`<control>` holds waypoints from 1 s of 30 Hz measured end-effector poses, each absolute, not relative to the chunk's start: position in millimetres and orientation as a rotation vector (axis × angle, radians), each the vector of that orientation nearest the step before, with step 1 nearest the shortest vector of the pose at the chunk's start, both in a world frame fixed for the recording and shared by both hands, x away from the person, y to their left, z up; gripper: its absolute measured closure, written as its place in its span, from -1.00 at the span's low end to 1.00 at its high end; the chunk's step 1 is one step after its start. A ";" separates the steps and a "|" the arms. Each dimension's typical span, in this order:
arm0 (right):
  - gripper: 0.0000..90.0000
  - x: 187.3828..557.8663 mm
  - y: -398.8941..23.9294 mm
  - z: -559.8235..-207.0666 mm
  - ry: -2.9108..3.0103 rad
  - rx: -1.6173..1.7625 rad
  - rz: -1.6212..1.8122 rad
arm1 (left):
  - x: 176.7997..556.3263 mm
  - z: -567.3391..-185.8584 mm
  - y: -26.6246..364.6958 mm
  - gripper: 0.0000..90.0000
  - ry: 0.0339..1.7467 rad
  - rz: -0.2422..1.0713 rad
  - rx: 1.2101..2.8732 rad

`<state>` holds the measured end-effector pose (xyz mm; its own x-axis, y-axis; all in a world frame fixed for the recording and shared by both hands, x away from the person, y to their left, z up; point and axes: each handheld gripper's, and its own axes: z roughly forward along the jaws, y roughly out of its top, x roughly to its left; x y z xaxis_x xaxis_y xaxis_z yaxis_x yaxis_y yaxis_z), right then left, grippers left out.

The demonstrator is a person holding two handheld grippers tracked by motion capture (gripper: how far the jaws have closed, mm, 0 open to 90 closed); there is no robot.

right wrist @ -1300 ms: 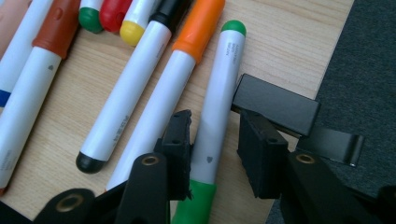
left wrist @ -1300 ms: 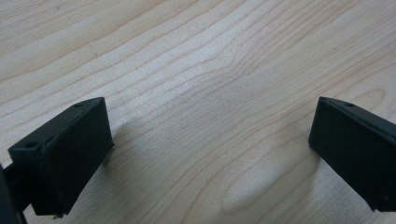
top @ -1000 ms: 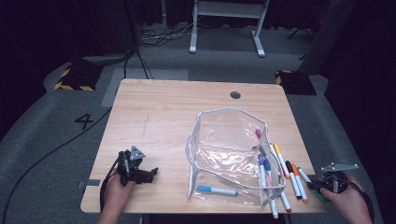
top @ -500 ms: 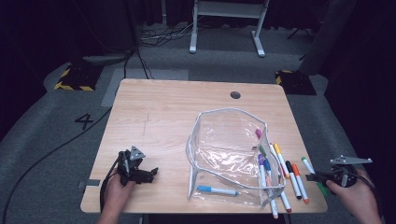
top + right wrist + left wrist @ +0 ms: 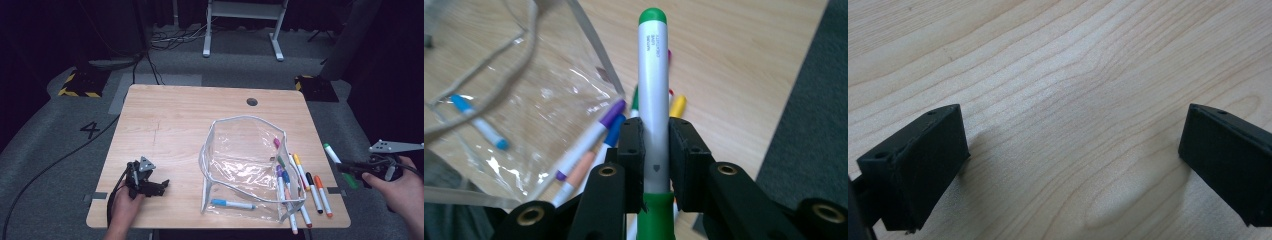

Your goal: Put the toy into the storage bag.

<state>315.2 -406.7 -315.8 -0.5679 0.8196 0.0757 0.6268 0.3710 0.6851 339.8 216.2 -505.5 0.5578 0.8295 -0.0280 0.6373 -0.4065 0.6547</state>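
On the pale wooden table point(image 5: 190, 120), the left gripper point(image 5: 159, 186) rests open-jawed, well left of the clear plastic pouch point(image 5: 245, 155). Beyond lies grey carpet point(image 5: 60, 135). The right gripper point(image 5: 350, 167), clamping the green-capped white marker point(image 5: 340, 165), has lifted it off the table, right of the pouch.

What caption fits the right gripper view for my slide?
Right gripper clamps a green marker above the clear pouch and loose markers.

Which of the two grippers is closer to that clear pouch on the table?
Right. The right gripper, clamped on a green marker, is just off the clear pouch's right side. The left gripper, open, rests on the table farther off to its left.
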 end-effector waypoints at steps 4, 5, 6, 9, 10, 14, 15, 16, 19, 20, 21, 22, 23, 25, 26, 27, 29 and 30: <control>0.72 319.5 -390.2 -293.0 2.401 1.191 1.020 | 339.8 -505.5 216.1 -1.00 1.172 0.402 2.173; 0.72 320.5 -385.5 -288.1 2.412 1.164 1.025 | 339.8 -505.5 216.2 -1.00 1.172 0.402 2.173; 0.72 321.6 -380.4 -283.4 2.425 1.140 1.029 | 339.8 -505.5 216.1 -1.00 1.172 0.402 2.173; 0.72 325.0 -363.8 -270.6 2.462 1.066 1.047 | 339.8 -505.5 216.1 -1.00 1.172 0.402 2.172; 0.72 325.9 -357.9 -266.5 2.475 1.039 1.042 | 339.7 -505.5 216.1 -1.00 1.172 0.402 2.172; 0.72 331.1 -333.5 -252.9 2.532 0.944 1.071 | 339.8 -505.5 216.2 -1.00 1.172 0.402 2.172; 0.72 331.9 -329.0 -251.0 2.545 0.929 1.071 | 339.8 -505.5 216.2 -1.00 1.172 0.402 2.173; 0.72 334.3 -316.7 -246.4 2.574 0.880 1.077 | 339.8 -505.5 216.2 -1.00 1.172 0.402 2.173; 0.72 337.0 -303.3 -242.2 2.608 0.836 1.089 | 339.8 -505.5 216.2 -1.00 1.172 0.402 2.173; 0.72 338.6 -296.4 -240.7 2.627 0.812 1.086 | 339.8 -505.5 216.2 -1.00 1.172 0.402 2.173; 0.72 340.6 -287.6 -239.6 2.647 0.786 1.082 | 339.8 -505.5 216.2 -1.00 1.172 0.402 2.173; 0.72 341.7 -282.2 -239.3 2.657 0.771 1.077 | 339.8 -505.5 216.2 -1.00 1.172 0.402 2.173; 0.72 343.3 -275.3 -239.0 2.671 0.750 1.065 | 339.8 -505.5 216.2 -1.00 1.172 0.402 2.173; 0.72 346.9 -260.1 -239.0 2.705 0.704 1.062 | 339.8 -505.5 216.2 -1.00 1.172 0.402 2.173; 0.72 350.0 -248.6 -239.5 2.734 0.662 1.062 | 339.8 -505.5 216.2 -1.00 1.172 0.402 2.173; 0.72 351.8 -242.2 -240.0 2.746 0.647 1.058 | 339.8 -505.5 216.2 -1.00 1.172 0.402 2.173; 0.72 353.6 -236.1 -240.7 2.760 0.626 1.048 | 339.8 -505.5 216.2 -1.00 1.172 0.402 2.173; 0.72 356.6 -224.8 -242.2 2.782 0.592 1.046 | 339.8 -505.5 216.2 -1.00 1.172 0.402 2.173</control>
